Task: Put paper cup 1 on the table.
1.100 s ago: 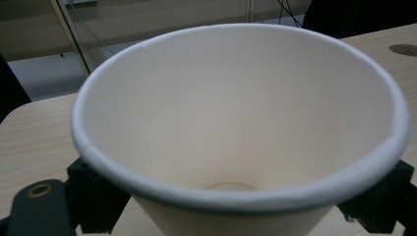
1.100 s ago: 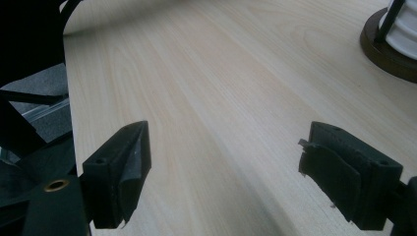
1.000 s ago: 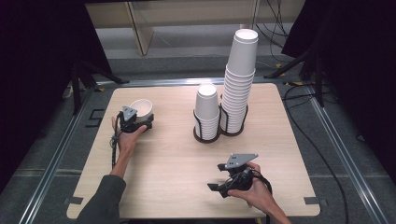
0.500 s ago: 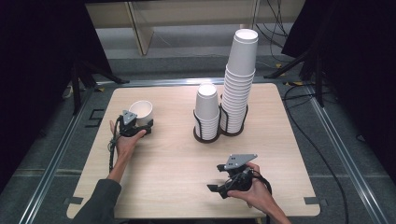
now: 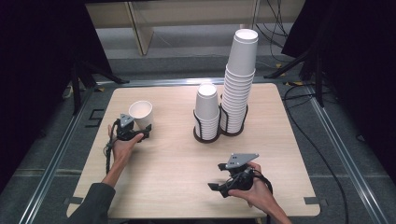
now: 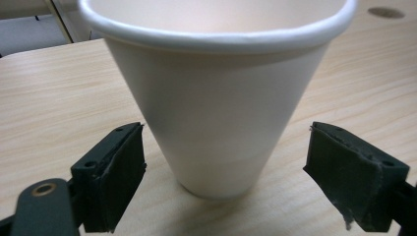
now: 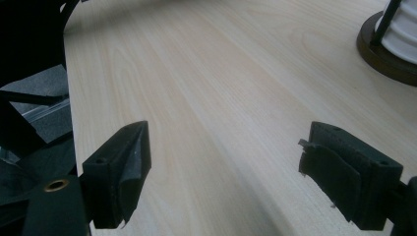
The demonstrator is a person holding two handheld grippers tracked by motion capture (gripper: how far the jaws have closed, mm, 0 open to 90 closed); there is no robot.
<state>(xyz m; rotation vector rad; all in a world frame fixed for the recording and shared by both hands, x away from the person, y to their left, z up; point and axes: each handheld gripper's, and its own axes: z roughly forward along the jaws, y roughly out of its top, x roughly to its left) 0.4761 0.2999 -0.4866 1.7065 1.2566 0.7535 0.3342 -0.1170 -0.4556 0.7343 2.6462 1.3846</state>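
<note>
Left tool (image 6: 223,172) sits released with a white paper cup (image 6: 216,98) upright between its jaws, untouched, while right tool (image 7: 226,172) hangs released over bare worktop (image 7: 221,88).

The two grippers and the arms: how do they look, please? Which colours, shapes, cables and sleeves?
The left gripper and right gripper are black, each with two blocky jaws lined with dark pads, some frayed at the edges. A grey three-cornered plate sits on top of each. A black cable trails from the left one. The left arm wears a dark grey sleeve.
</note>
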